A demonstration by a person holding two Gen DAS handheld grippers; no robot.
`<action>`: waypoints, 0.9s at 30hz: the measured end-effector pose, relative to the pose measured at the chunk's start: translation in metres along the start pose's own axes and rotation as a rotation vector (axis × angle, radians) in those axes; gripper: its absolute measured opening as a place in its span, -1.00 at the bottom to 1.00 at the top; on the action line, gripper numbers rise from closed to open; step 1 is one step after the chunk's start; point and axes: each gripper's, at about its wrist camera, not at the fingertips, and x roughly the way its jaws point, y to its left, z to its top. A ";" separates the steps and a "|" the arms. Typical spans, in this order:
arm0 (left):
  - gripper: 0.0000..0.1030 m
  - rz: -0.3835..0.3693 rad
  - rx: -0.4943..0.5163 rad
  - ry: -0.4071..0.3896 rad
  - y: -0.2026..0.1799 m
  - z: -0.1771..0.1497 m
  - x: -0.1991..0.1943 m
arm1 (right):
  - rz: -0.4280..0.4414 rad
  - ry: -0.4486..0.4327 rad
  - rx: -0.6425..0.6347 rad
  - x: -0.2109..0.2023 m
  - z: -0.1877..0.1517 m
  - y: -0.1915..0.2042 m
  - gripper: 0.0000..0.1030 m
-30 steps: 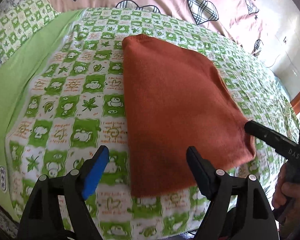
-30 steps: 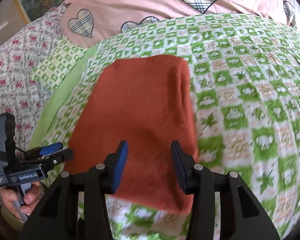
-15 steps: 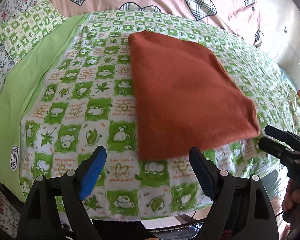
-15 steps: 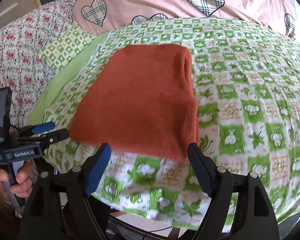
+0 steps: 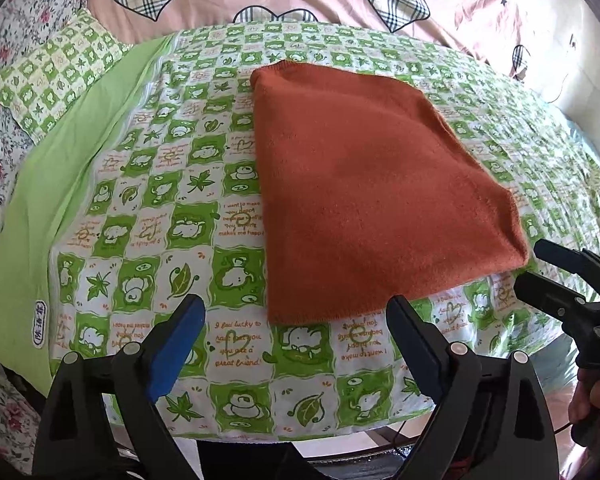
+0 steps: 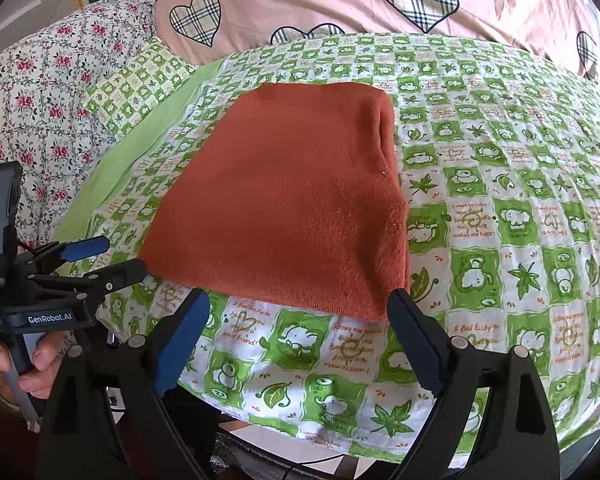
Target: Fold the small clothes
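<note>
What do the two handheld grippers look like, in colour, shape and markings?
Both the left gripper and the right gripper are black plastic frames with silver bolts and two long fingers lined with blue pads. Seen from the side, the left one's body reads "GenRobot.AI" in white, and the right one shows white letters "DAS". Each has a pistol-style handle held in a bare hand.

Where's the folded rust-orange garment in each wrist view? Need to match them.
Left wrist: folded rust-orange garment centre-right, near corner by the right hand-held gripper.
Right wrist: garment centre-left.
Shared landmark: green checked pillow, upper left in both.
</note>
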 end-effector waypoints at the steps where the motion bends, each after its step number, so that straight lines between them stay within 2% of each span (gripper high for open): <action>1: 0.81 0.003 0.002 0.001 0.000 0.001 0.000 | 0.000 0.003 -0.001 0.001 0.001 0.000 0.76; 10: 0.85 0.030 0.005 0.000 0.003 0.009 0.007 | 0.003 0.016 -0.003 0.012 0.011 0.000 0.78; 27: 0.86 0.030 0.036 0.025 -0.001 0.015 0.018 | 0.004 0.045 -0.008 0.024 0.017 0.001 0.80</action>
